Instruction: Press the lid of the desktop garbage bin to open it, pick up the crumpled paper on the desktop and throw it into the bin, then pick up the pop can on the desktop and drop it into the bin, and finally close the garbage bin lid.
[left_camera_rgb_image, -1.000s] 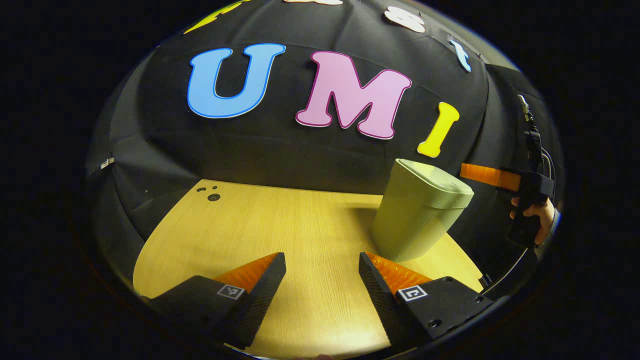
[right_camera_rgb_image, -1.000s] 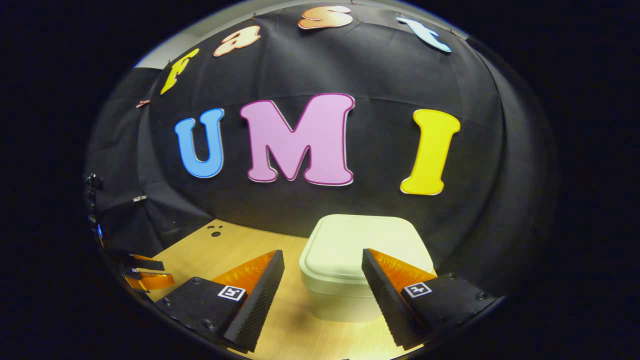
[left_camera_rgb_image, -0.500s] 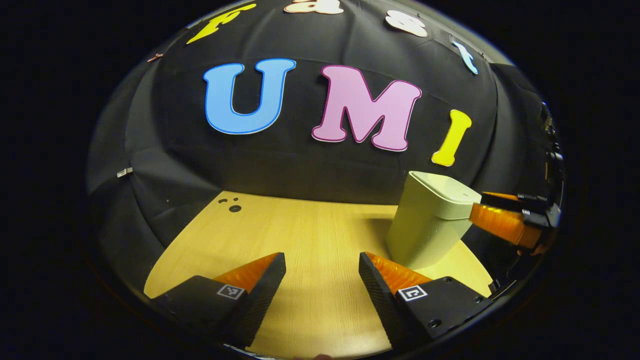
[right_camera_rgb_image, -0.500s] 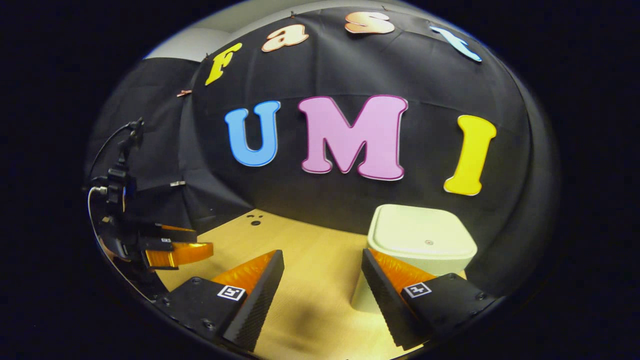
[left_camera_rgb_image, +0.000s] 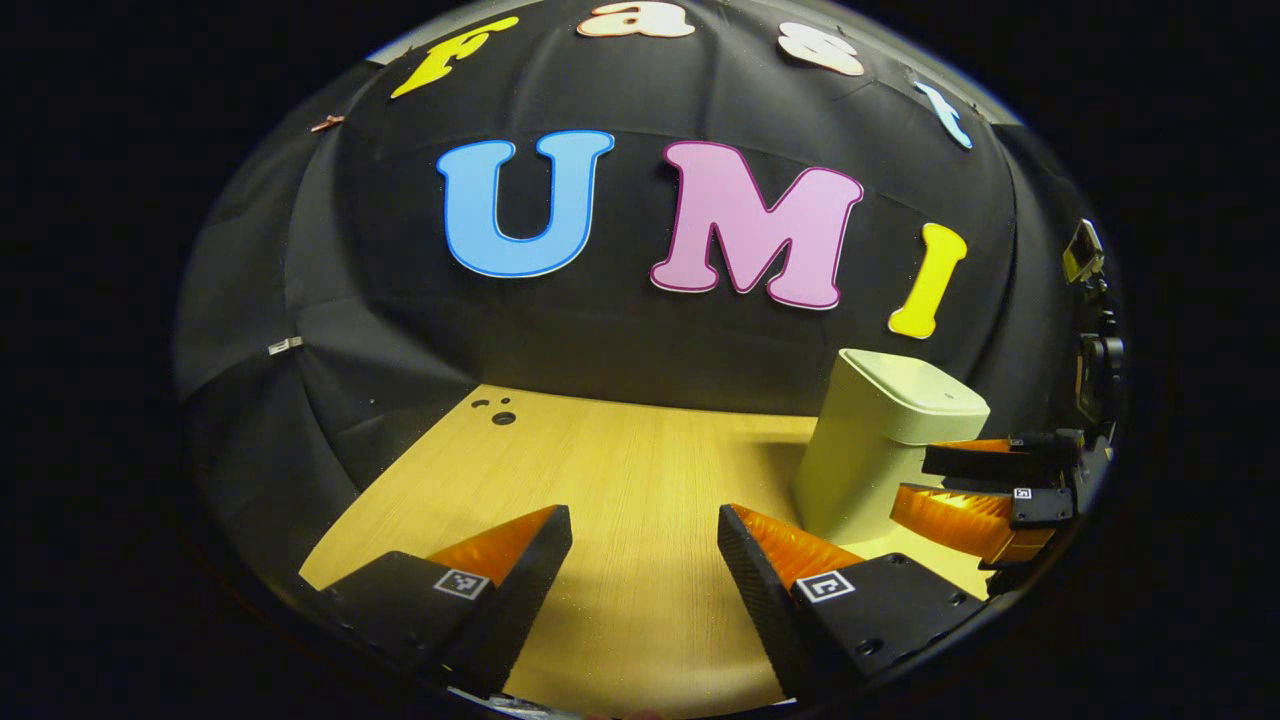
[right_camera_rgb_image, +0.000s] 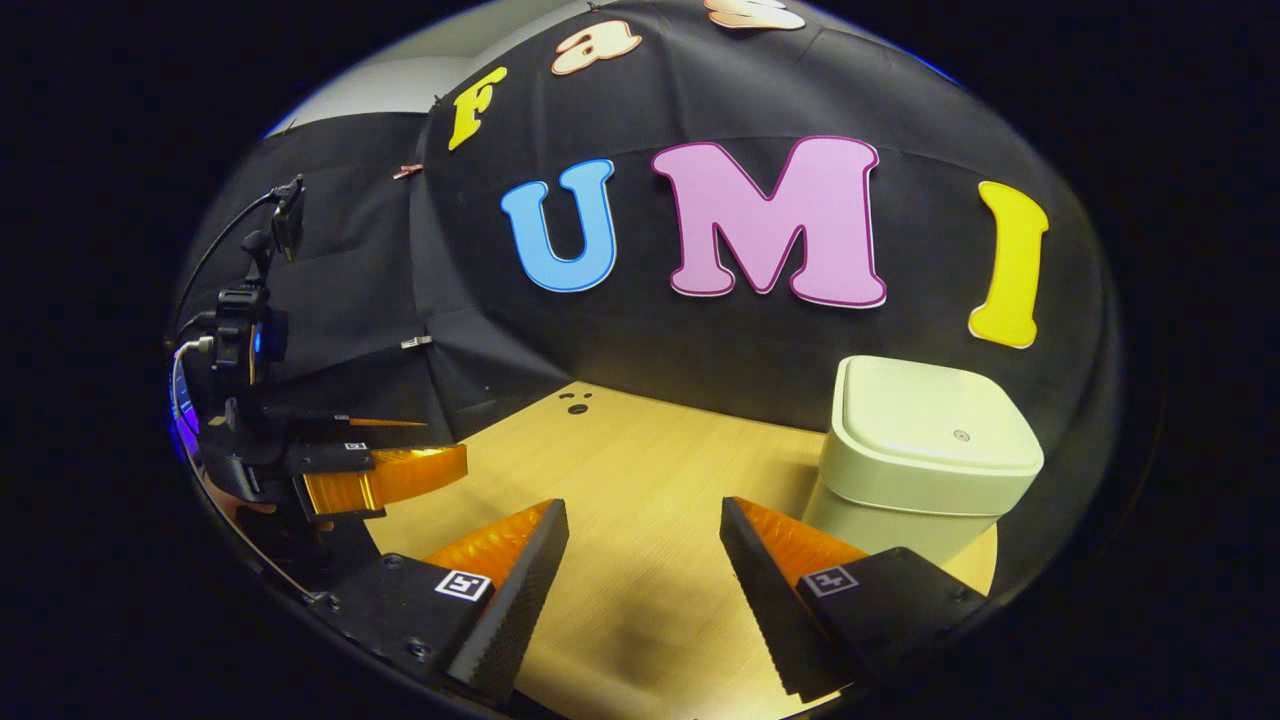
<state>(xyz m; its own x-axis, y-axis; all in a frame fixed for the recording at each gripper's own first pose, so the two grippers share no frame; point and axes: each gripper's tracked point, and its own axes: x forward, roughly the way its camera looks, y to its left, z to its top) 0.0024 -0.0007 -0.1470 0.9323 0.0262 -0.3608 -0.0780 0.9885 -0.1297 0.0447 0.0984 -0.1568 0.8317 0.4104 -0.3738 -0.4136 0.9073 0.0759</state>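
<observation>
Both hand-held grippers released, bin lid down

In the left gripper view we see the pale green plastic garbage bin (left_camera_rgb_image: 880, 450) at the right of the frame on the light wooden tabletop (left_camera_rgb_image: 620, 480), up and right of our left hand-held gripper (left_camera_rgb_image: 645, 560), whose fingers gape with nothing between them. In the right gripper view the bin (right_camera_rgb_image: 925, 460) stands right of the right hand-held gripper (right_camera_rgb_image: 645, 560), likewise spread and empty, its lid flat.

right tongs (left_camera_rgb_image: 905, 482) drawn back from above garbage bin (right_camera_rgb_image: 925, 455), now lower beside it, left tongs (right_camera_rgb_image: 462, 446) alongside
</observation>
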